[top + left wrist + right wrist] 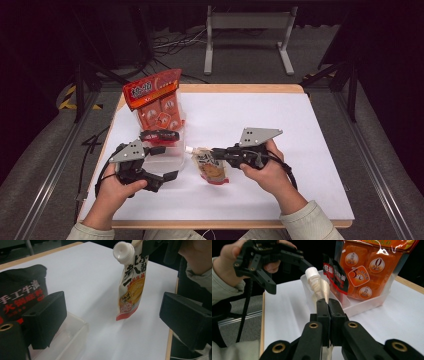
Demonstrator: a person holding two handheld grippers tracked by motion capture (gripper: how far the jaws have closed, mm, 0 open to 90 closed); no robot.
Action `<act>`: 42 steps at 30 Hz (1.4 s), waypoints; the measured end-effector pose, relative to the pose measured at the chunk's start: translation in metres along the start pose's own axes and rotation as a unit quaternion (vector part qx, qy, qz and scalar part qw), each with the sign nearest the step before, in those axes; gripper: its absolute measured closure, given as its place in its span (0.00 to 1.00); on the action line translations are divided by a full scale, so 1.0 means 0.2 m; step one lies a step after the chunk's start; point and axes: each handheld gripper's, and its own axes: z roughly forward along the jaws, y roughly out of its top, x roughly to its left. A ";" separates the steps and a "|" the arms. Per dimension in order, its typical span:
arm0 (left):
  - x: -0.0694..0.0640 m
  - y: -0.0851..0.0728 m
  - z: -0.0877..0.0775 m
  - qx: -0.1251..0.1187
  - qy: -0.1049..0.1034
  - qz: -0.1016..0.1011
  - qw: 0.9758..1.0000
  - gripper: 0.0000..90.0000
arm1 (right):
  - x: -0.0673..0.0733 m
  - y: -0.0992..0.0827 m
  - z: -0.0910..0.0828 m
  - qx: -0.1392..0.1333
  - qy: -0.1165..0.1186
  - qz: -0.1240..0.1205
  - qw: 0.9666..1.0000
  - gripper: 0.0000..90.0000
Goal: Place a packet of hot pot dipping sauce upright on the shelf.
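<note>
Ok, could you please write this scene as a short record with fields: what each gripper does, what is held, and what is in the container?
right gripper: shut on the spouted pouch, near its top
spouted pouch: white screw cap, hangs upright, lower edge at or just above the white table
left gripper: open, holds nothing, beside the container
clear plastic container: holds the orange snack bag and a dark sachet
</note>
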 end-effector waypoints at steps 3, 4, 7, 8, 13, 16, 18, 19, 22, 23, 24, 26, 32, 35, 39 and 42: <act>-0.01 0.00 0.02 -0.003 -0.002 0.002 1.000 0.09 | 0.01 0.01 -0.01 -0.007 0.003 -0.001 1.000 0.99; -0.01 0.00 0.02 -0.005 -0.005 0.005 1.000 0.09 | 0.01 0.02 -0.02 -0.014 0.005 -0.002 1.000 0.99; -0.02 0.00 0.05 -0.011 -0.012 -0.005 1.000 0.09 | 0.02 0.03 -0.04 -0.025 0.008 -0.003 1.000 0.99; -0.03 0.00 0.07 -0.018 -0.021 -0.013 1.000 0.09 | 0.02 0.03 -0.04 -0.029 0.008 -0.003 1.000 0.99; -0.05 0.00 0.10 -0.028 -0.028 -0.013 0.999 0.11 | 0.04 0.03 -0.04 -0.048 0.017 -0.004 0.999 0.99; -0.06 0.00 0.12 -0.041 -0.028 -0.012 0.999 0.13 | 0.05 0.03 -0.03 -0.058 0.027 0.002 0.998 0.99; -0.06 -0.01 0.13 -0.042 -0.027 -0.008 0.999 0.16 | 0.06 0.03 -0.03 -0.064 0.030 0.001 0.997 0.99; -0.06 -0.01 0.14 -0.043 -0.028 -0.005 0.999 0.18 | 0.06 0.03 -0.02 -0.064 0.030 0.001 0.997 0.99; -0.06 -0.02 0.15 -0.050 -0.034 -0.006 0.998 0.23 | 0.09 0.03 0.00 -0.070 0.035 0.000 0.997 0.99; -0.06 -0.02 0.15 -0.051 -0.037 -0.005 0.998 0.25 | 0.10 0.03 0.01 -0.068 0.037 -0.001 0.997 0.99; -0.07 -0.02 0.15 -0.053 -0.039 -0.004 0.998 0.27 | 0.10 0.02 0.02 -0.067 0.039 -0.002 0.997 0.99; -0.07 -0.02 0.16 -0.053 -0.046 0.002 0.998 0.31 | 0.11 0.02 0.04 -0.068 0.043 -0.004 0.997 0.99; -0.09 -0.02 0.18 -0.052 -0.059 0.015 0.997 0.45 | 0.13 0.02 0.06 -0.071 0.050 -0.006 0.996 0.99; -0.09 -0.02 0.19 -0.051 -0.067 0.018 0.996 0.51 | 0.14 0.02 0.06 -0.075 0.053 -0.007 0.996 0.99; -0.08 -0.03 0.21 -0.053 -0.092 0.017 0.994 0.65 | 0.14 0.02 0.06 -0.080 0.055 -0.009 0.995 0.99; -0.08 -0.03 0.20 -0.052 -0.097 0.022 0.994 0.72 | 0.15 0.02 0.07 -0.081 0.053 -0.009 0.995 0.99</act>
